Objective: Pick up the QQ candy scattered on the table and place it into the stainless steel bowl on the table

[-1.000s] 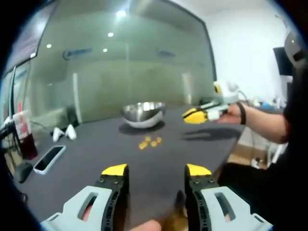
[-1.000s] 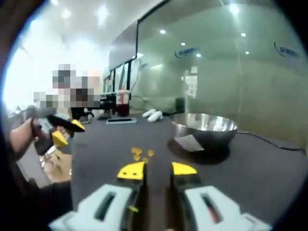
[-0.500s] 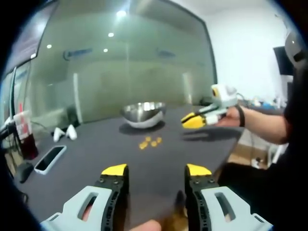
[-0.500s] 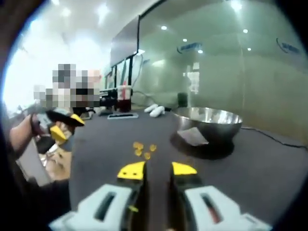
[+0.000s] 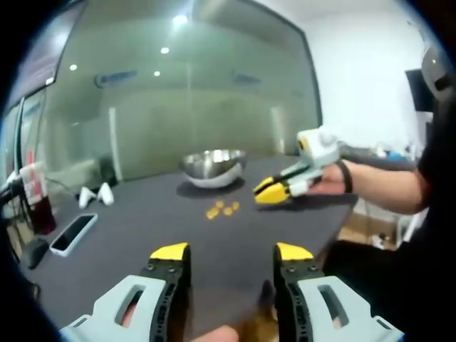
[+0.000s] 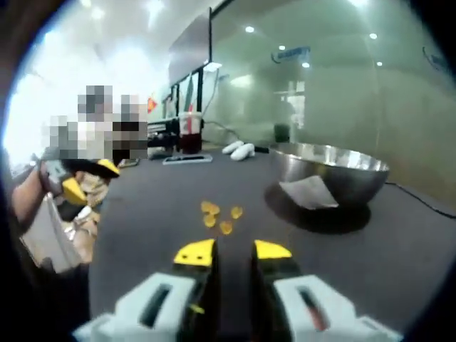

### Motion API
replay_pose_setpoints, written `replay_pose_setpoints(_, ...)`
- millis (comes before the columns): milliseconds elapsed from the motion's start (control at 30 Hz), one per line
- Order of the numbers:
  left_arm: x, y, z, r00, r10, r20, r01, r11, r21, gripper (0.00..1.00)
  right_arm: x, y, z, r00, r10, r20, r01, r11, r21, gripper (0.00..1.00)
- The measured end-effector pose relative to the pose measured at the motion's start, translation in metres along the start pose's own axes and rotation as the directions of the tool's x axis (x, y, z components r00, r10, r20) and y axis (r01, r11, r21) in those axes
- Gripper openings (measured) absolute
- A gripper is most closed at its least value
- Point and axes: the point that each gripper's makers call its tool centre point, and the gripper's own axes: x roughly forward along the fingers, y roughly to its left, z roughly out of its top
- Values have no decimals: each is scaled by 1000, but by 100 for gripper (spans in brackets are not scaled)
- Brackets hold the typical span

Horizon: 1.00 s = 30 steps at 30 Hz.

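In the left gripper view we hold our left gripper low over the near edge of the dark table, its yellow-tipped jaws spread wide with nothing between them. Ahead of it, a small cluster of yellow QQ candy lies on the table, just in front of the stainless steel bowl, which stands upright farther back. Our right gripper comes in from the right of that view, held in a hand above the table near the candy; its tips look close together. In the right gripper view our right gripper points at the candy, which sits near its tips, with the bowl to the right and a little beyond; the jaws stand a narrow gap apart and grip nothing. A phone lies toward the table's left side, two small white objects beyond it, and a cup of red drink by the left edge.
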Motion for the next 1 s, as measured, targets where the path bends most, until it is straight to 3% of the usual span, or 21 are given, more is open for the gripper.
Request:
replay_pose_setpoints(533,-2,6,-4,1000,15,-1,-15,1000,-15,48,20,-6,6,1000,0,-30,-1,1000,-17,20)
replay_pose_setpoints(833,0,7,-3,1000,20,-4,-20,1000,-14,48,43,6,13,998,41,-47,-43,998,-50,16)
replay_pose_setpoints(967,-3,10,-4,999,31,-8,-31,999,-16,48,51,7,4,995,41,-88,-48,996,-79,15)
replay_pose_setpoints(1000,-4,11,-4,999,34,-8,-34,999,-17,48,52,7,6,996,45,-72,-50,996,-70,14)
